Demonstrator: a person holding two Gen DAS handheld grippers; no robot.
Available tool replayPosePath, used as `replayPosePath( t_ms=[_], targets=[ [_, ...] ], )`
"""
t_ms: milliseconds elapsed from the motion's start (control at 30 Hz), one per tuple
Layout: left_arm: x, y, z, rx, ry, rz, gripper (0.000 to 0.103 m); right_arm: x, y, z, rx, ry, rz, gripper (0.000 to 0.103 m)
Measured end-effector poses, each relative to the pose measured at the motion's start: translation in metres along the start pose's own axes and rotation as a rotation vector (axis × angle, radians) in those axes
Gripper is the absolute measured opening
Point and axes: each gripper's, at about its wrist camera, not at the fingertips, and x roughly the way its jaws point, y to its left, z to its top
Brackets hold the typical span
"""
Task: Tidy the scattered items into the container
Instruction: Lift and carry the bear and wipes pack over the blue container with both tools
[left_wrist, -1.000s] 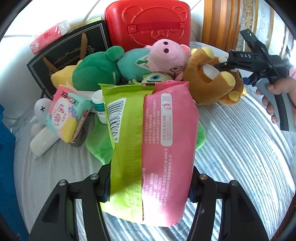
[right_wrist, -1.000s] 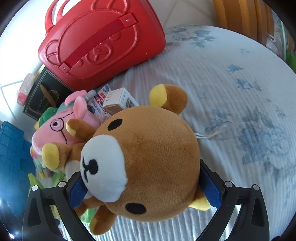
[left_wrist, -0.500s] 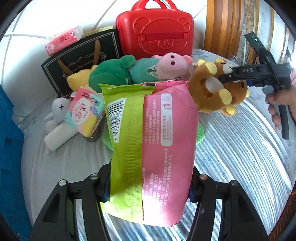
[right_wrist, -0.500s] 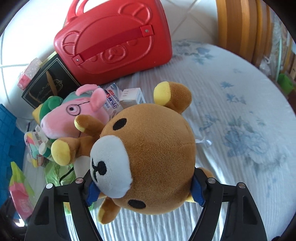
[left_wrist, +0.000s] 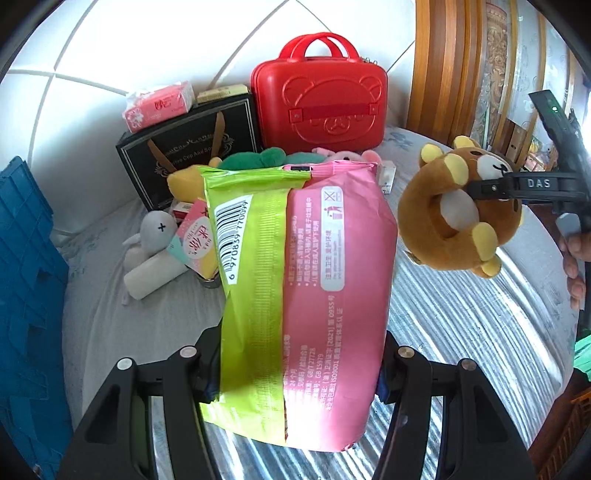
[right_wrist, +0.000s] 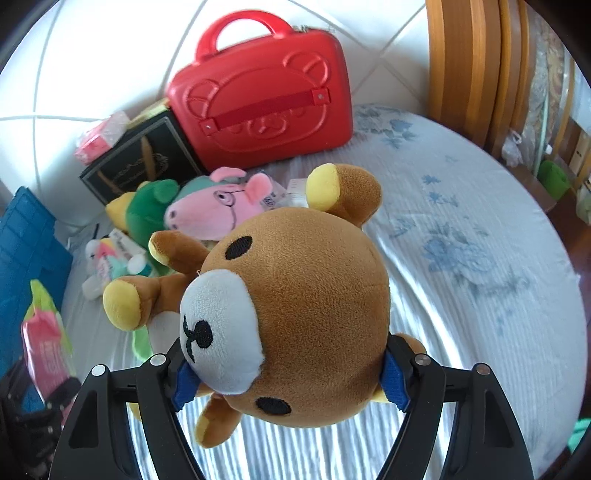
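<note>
surface: bed (right_wrist: 461, 258) under a pale ribbed sheet with blue flowers, white tiled wall behind, wooden headboard (left_wrist: 443, 74) at the right.
left gripper (left_wrist: 295, 373): clenched on a pink and green packet (left_wrist: 306, 295), pads pressing both long edges near its lower end; packet upright between the fingers, raised clear of the sheet.
right gripper (right_wrist: 288, 376): clamped on a brown plush bear (right_wrist: 295, 314), blue pads pressed into both sides of its head; body and limbs dangling beyond the fingers, off the bed.
person: hand (left_wrist: 574, 266) seen at the right edge on the right gripper's handle.
container: blue crate (left_wrist: 26, 277) at the left edge of the bed, judged the likely target; interior not visible, contents cannot be told.
pile, mid bed: pink pig plush (right_wrist: 218, 210), green plush (right_wrist: 147, 210), white plush (left_wrist: 151, 240), small colourful pack (left_wrist: 195, 240), small boxes, all lying on the sheet.
far end: black gift bag (left_wrist: 192, 147) with a pink tissue pack (left_wrist: 159, 103) on top, red bear case (left_wrist: 321, 99) upright against the wall.
progress: early, by judgement; two items lifted, none seen placed, most of the pile left.
</note>
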Motion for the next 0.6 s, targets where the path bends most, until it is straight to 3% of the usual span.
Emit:
replayPosePath(
  t_ms=[600],
  targets=[
    [-0.107,0.031,0.002,-0.02,-0.108,0.009,0.058,-0.137,0.051,-0.037,-0.013,-0.1,0.024,0.079]
  ],
)
